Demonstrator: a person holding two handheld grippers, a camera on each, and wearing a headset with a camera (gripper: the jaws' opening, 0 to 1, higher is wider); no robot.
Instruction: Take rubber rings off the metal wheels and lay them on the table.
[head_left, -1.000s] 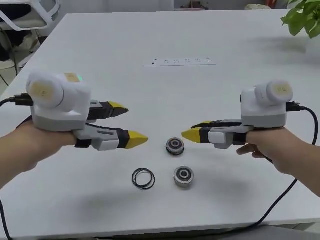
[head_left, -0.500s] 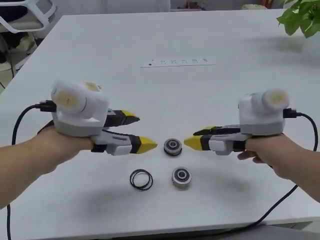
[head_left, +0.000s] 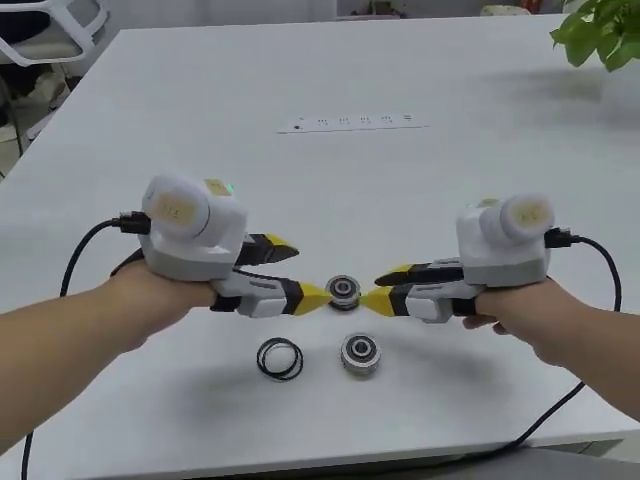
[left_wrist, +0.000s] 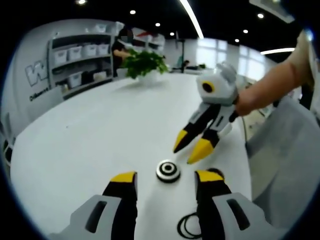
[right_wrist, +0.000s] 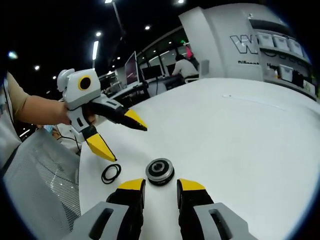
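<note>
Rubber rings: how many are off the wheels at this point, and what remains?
Done: two loose rubber rings lie on the table beside the near wheel, whose rim looks bare. In hand: nothing gripped; left tongs and right tongs, both open, flank the far wheel. Left: its dark outer band looks like a ring not yet removed.

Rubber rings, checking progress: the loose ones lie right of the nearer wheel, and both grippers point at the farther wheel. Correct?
No: the head view shows the rubber rings left of the nearer wheel, not right. The left gripper and right gripper do point at the farther wheel.
</note>
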